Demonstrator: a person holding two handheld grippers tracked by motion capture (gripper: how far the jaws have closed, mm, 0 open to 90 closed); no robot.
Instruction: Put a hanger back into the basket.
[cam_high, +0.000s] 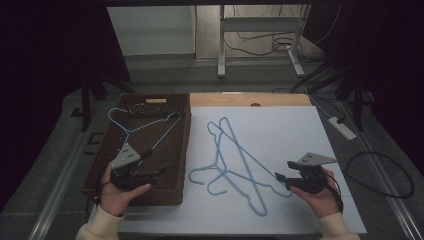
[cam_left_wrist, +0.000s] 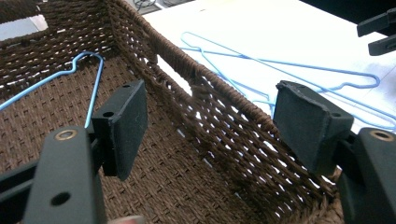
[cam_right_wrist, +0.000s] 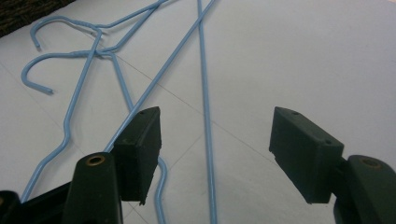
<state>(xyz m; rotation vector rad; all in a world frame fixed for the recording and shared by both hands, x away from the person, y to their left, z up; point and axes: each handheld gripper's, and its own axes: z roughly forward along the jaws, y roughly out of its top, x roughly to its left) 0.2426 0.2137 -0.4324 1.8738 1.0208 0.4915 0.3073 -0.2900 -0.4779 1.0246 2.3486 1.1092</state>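
High view — hangers on table (cam_high: 235, 165): 2 | hanger in basket (cam_high: 145, 127): 1

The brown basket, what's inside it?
Inside the brown basket lies one blue wire hanger on the woven bottom. The left gripper hovers open over the near part, and it and the hand cover some of the basket floor, so that part stays hidden.
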